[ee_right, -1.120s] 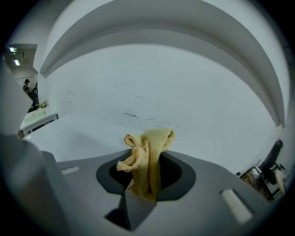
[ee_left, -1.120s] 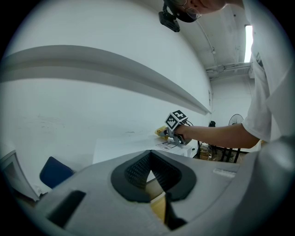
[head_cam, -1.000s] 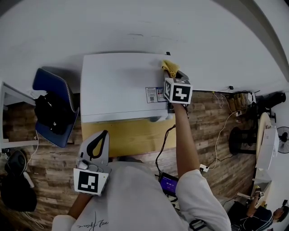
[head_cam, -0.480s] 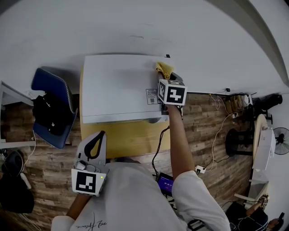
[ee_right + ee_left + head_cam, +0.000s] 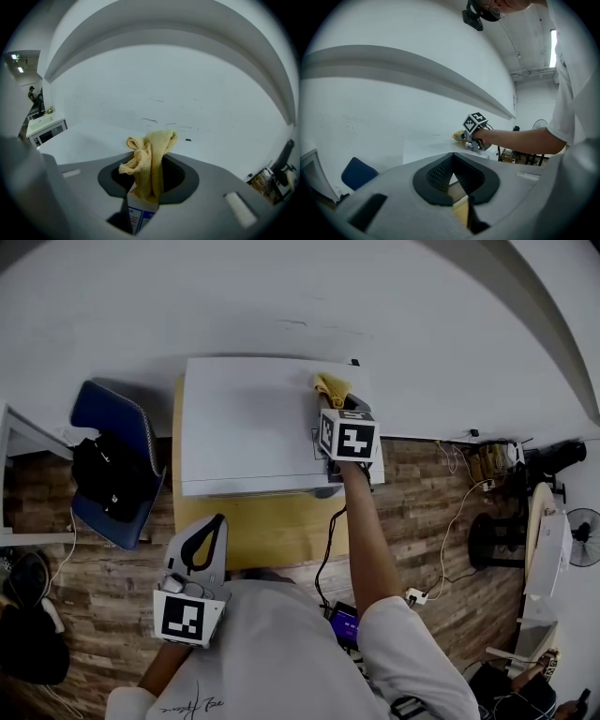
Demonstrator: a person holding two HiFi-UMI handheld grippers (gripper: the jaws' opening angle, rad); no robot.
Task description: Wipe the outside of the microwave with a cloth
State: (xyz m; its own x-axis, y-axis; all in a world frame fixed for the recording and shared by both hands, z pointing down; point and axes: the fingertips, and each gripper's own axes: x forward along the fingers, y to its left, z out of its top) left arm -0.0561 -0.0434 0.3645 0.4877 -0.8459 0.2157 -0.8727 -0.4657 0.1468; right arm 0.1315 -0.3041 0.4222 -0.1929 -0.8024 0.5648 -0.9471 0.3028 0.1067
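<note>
Microwave [image 5: 253, 423] top bears cloth [image 5: 330, 386] clamped in outstretched right gripper [image 5: 330, 403].

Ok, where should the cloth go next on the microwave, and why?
Probably sweep left: the right gripper pinches the cloth near the back right of the microwave top, and most of that top lies to its left.

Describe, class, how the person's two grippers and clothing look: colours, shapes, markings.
Both the left gripper and right gripper have grey bodies, with black pads lining the fingers. Each carries a white cube printed with black square markers. The person wears a white short-sleeved shirt.
</note>
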